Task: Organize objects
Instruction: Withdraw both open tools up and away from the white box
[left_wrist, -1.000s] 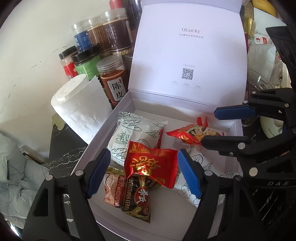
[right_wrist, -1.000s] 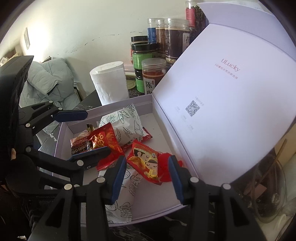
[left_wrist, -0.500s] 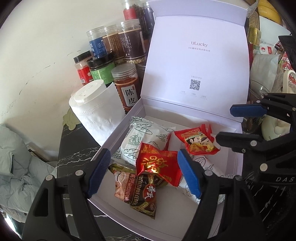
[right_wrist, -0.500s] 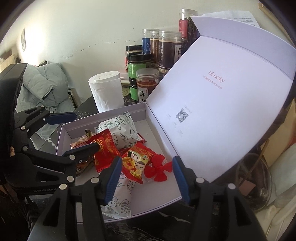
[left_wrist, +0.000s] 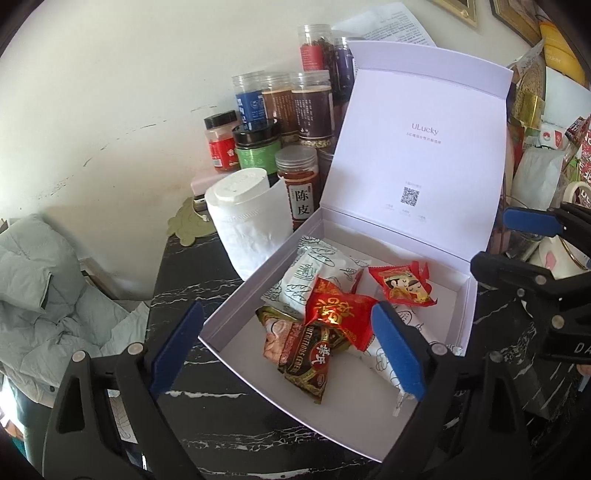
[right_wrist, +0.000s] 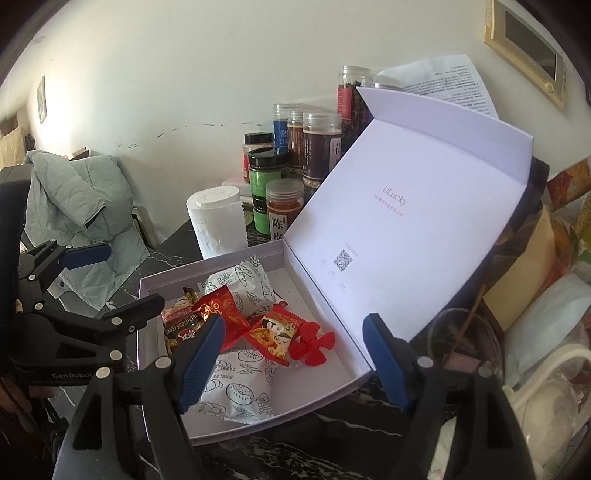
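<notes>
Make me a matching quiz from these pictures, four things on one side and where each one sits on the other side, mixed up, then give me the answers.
Things:
1. paper roll
2. cartoon-face red packet
3. brown cereal packet
4. green-label jar

Places:
A. in the box, nearest its front corner
B. outside the box, against its left wall
C. in the box, toward the raised lid
D. among the jars at the wall, behind the paper roll

Pairs: 1-B, 2-C, 3-A, 4-D
</notes>
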